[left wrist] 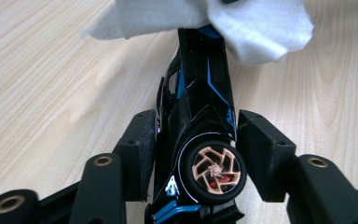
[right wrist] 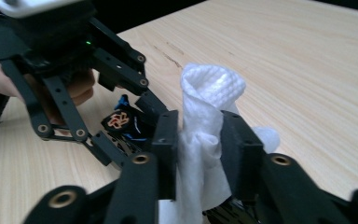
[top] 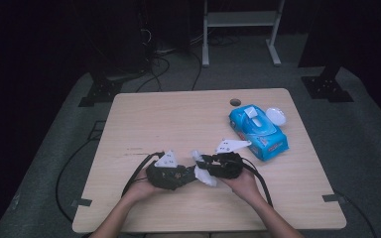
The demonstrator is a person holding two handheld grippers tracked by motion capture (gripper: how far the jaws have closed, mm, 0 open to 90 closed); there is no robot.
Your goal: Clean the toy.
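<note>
Black toy car [left wrist: 200,140]: it sits between the jaws of the left hand-held gripper [left wrist: 193,154], turned on its side, low over the counter [top: 178,114].
Jaws, left: they pinch the car's sides.
White wipe [right wrist: 205,140]: the right hand-held gripper [right wrist: 198,149] pinches it, bunched up.
Left gripper view: shows a gold wheel [left wrist: 213,170] and blue stripes, with the wipe lying over the car's far end.
High view: shows a blue wipes pack [top: 258,131] and a white lid [top: 276,115] far right.
Counter: pale wood.
Room: dark, grey floor, cables.

Both forearms are reaching in from the table's near edge. The left gripper [top: 191,173] and right gripper [top: 202,163] are meeting tip to tip, each with jaws partly closed and gripping.
</note>
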